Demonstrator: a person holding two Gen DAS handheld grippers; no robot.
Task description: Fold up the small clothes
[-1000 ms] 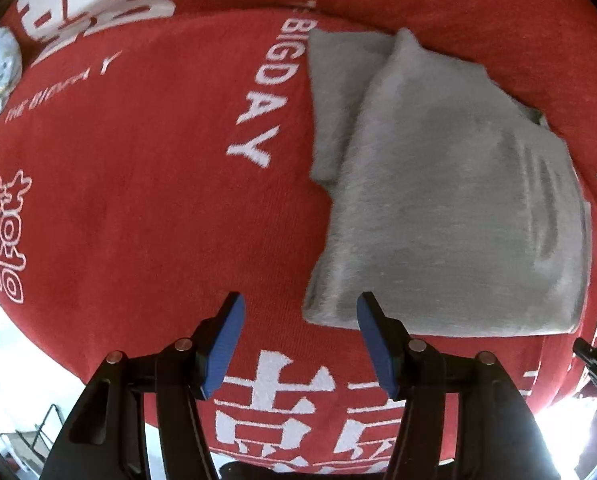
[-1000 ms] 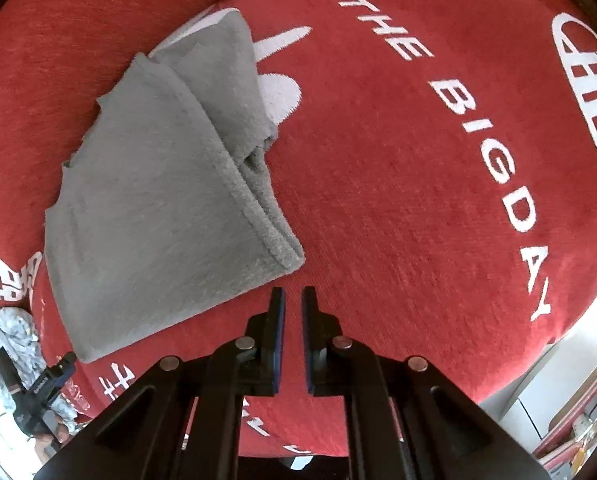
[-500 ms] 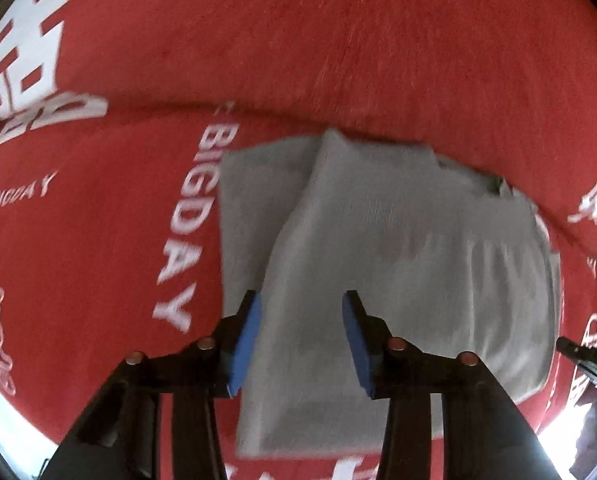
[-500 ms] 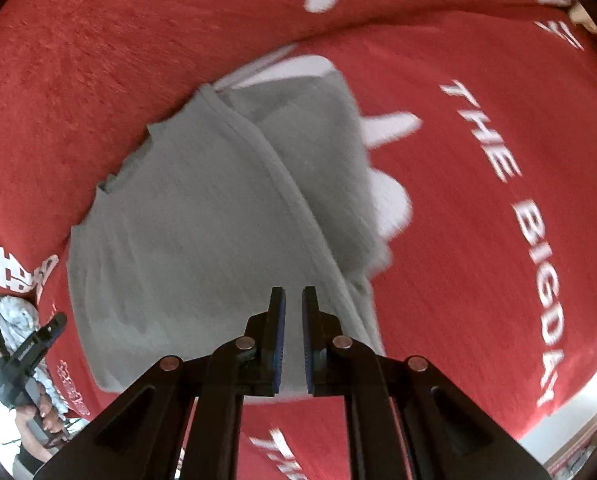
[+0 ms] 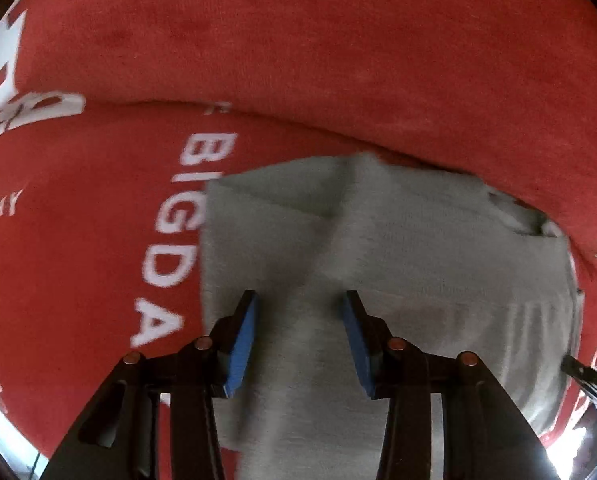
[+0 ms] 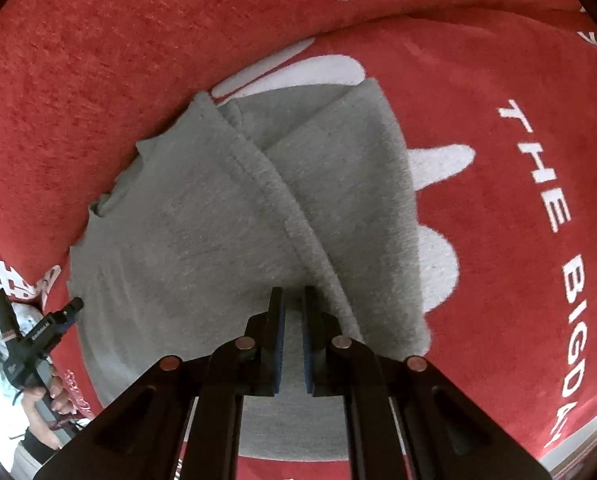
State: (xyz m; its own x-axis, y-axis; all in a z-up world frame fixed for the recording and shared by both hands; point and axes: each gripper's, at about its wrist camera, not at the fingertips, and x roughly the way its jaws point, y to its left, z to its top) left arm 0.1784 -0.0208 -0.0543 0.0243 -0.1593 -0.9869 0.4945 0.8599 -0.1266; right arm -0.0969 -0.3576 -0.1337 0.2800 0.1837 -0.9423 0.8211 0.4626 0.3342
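The grey garment (image 5: 398,280) lies partly folded on the red blanket (image 5: 298,60), one flap lapped over the other along a hemmed edge (image 6: 274,200). The main risk, as I judge it, is that a push or careless pinch drags the top layer and undoes the fold, since the soft knit looks loose and the blanket beneath could bunch. The left tongs (image 5: 298,304) point straight down over the cloth, spread partway, with nothing visibly pinched. The right tongs (image 6: 293,300) tilt steeply down above the hem, pressed together and seemingly empty. A hand (image 6: 46,404) holding the other tool shows at the lower left.
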